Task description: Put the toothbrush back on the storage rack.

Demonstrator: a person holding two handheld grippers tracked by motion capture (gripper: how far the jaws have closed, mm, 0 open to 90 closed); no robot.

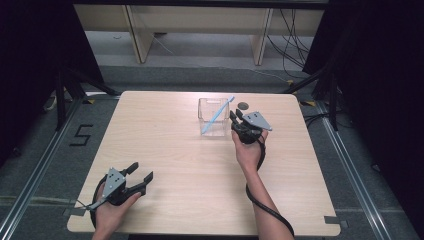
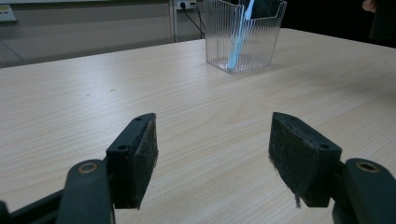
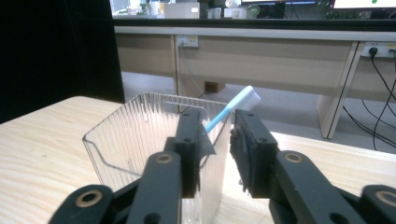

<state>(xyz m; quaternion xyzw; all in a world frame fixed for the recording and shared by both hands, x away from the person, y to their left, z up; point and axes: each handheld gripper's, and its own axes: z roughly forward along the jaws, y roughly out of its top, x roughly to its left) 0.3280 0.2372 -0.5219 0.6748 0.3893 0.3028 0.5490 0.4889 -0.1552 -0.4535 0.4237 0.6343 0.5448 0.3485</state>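
Now we see the right hand-held gripper held out over the far middle of the table, the forearm reaching in from the near edge and the hand wrapped around the gripper's body. Its jaws point toward the far side and stand narrowly parted just beside the right wall of the clear ribbed container. In the right gripper view the gap between the pads is small and nothing is pressed between them; the top of the blue toothbrush rises just beyond that gap. The toothbrush stands tilted inside the container, its lower end at the bottom and its white-tipped upper end leaning over the far right rim.

The left hand-held gripper rests low at the near left corner of the table, the hand close to the near edge, jaws spread wide and empty, aimed across the tabletop toward the container.

Between the two grippers we have a broad stretch of bare wood. The container sits close to the far edge, with a small dark round spot on the table just to its right. The right side of the table also lies open.
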